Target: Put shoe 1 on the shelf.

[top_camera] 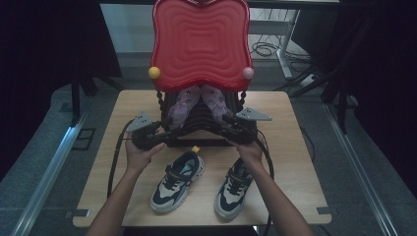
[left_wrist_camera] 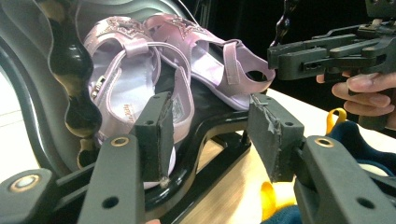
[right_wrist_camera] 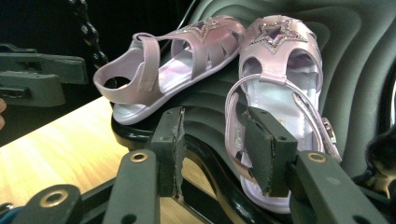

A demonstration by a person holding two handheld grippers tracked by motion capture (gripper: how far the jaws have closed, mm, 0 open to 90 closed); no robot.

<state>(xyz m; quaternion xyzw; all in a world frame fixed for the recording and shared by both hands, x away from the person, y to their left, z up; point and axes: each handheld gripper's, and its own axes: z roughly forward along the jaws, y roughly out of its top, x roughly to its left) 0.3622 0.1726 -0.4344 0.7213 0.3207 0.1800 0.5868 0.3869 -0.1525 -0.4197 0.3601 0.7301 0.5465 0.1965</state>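
Note:
Two lilac sandals with star fronts lie on the black lower shelf [top_camera: 196, 129] of a shoe rack, toes pointing up the slope. In the high view the left sandal [top_camera: 181, 105] and the right sandal [top_camera: 216, 101] sit side by side. My left gripper [top_camera: 166, 136] is at the shelf's front left, and my right gripper [top_camera: 229, 126] is at its front right. The left gripper [left_wrist_camera: 210, 135] is open, its left pad just before the near sandal's [left_wrist_camera: 121, 84] heel. My right gripper [right_wrist_camera: 215, 149] is open too, its right pad before the other sandal's [right_wrist_camera: 280, 84] heel strap.
A wavy red tray [top_camera: 200, 44] tops the rack, with a yellow ball [top_camera: 154, 73] and a pink ball [top_camera: 248, 73] at its corners. Two dark blue and cream sneakers [top_camera: 178, 181] [top_camera: 235, 187] stand on the wooden table [top_camera: 290, 162] between my forearms.

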